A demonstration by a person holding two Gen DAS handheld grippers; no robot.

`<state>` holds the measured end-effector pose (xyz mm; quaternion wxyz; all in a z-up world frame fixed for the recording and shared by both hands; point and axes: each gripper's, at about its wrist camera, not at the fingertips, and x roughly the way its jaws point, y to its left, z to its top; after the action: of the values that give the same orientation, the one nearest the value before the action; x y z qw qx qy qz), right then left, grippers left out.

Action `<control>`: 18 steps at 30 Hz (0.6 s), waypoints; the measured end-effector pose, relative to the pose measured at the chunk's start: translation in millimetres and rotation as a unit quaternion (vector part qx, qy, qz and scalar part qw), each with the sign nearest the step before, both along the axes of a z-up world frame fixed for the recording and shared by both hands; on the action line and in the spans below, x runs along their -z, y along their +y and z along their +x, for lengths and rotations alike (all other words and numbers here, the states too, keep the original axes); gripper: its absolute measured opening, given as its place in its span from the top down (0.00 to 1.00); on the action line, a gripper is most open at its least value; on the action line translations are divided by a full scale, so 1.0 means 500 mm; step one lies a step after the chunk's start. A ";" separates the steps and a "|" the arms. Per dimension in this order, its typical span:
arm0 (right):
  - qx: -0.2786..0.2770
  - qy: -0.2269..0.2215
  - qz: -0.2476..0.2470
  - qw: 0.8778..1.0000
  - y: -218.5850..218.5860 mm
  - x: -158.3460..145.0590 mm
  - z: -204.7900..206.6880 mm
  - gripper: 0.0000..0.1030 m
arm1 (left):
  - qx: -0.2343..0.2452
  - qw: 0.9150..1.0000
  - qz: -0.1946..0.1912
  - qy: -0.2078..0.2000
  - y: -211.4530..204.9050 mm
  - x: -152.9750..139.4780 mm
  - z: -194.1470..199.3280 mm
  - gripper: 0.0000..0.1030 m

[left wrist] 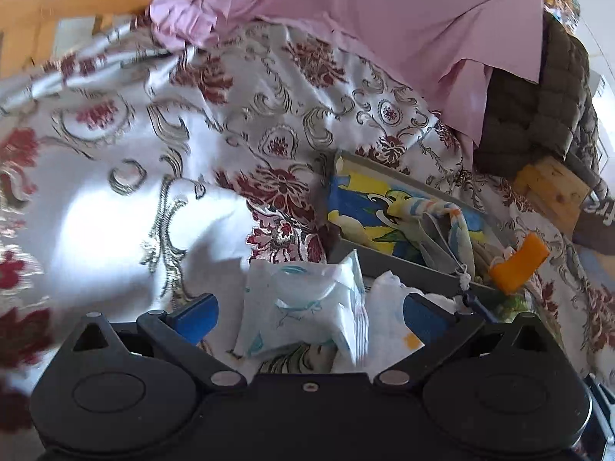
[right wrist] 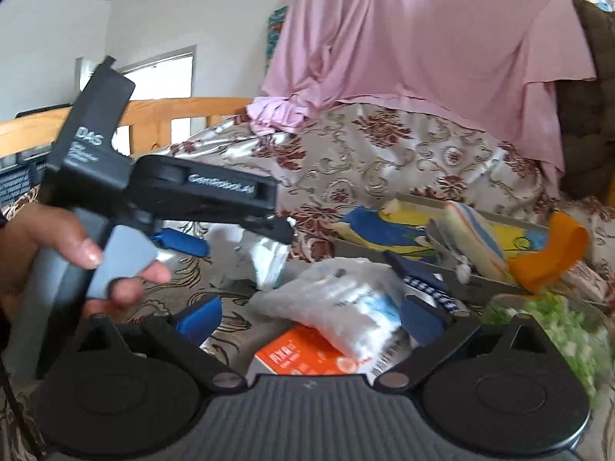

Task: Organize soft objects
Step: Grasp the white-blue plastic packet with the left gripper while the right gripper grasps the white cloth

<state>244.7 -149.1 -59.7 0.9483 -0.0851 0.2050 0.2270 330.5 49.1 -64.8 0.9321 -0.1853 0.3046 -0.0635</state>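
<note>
White pack lies on bed between spread left tongs, beside tray. Right tongs spread over bag. Risk: slick wrapper slipping when pinched.

Right wrist view: the left tool, seen from the side, has "DAS" in white caps on its upright black plate, w/ smaller lines below too blurred to read, and "GenRobot.AI" in white along its black arm. The orange box under the white packet has white print + a barcode strip, too blurred to read. Left wrist view: no legible text.
</note>
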 end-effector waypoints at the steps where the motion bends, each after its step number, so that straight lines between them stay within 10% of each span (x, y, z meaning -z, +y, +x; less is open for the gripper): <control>1: -0.003 0.004 0.001 1.000 0.003 0.001 0.006 0.02 | -0.001 1.000 -0.009 0.000 0.005 0.007 0.007 0.01; 18: 0.011 0.059 0.014 0.998 0.013 0.022 0.066 0.09 | 0.018 0.998 -0.054 0.014 0.029 0.069 0.082 0.01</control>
<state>277.9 -142.6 -70.6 0.9378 -0.0561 0.2588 0.2245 371.3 63.5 -99.3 0.9149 -0.2311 0.3173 -0.0940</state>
